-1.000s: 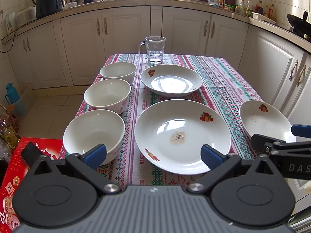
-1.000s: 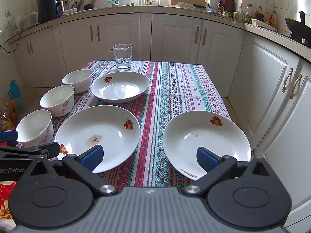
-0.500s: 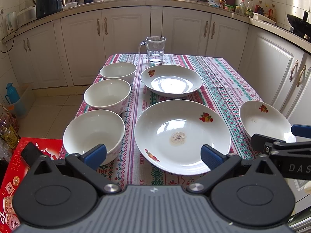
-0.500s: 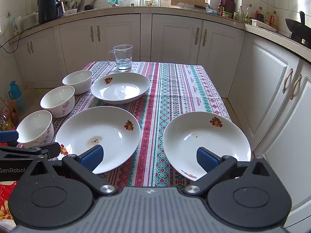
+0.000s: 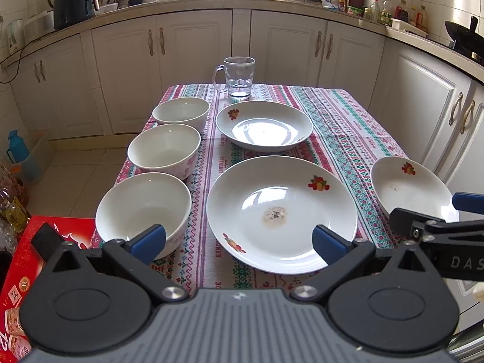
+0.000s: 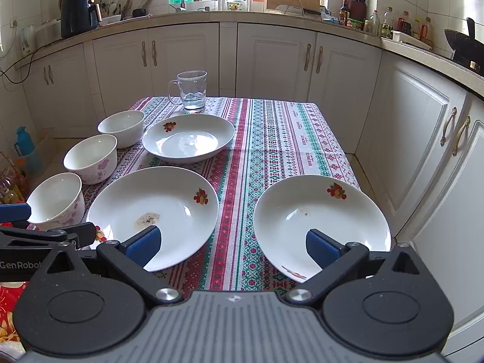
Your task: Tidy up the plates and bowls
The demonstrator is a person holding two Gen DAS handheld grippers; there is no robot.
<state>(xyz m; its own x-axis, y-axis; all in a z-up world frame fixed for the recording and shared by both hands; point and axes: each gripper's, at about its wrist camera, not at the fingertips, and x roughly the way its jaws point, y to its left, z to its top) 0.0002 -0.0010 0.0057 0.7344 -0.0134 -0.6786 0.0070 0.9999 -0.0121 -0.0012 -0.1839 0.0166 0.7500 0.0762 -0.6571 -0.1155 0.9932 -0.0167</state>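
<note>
Desk [image 6: 290, 139] laid out, nothing gripped yet.
Three plates [image 5: 281, 211] lay mid-desk and near the right edge, apart, probably ready for stacking; right far half bare, room to work. Three bowls [image 5: 165, 148] lined the left edge. Left tool [image 5: 239, 242] and right tool [image 6: 233, 245] hovered wide, empty.

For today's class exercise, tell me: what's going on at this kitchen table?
A person holds a left tool and a right tool, both open and empty, at the near edge of the table. Nothing is stacked yet: three bowls stand in a row on the left, three plates lie apart, and a glass mug stands at the far end.
</note>
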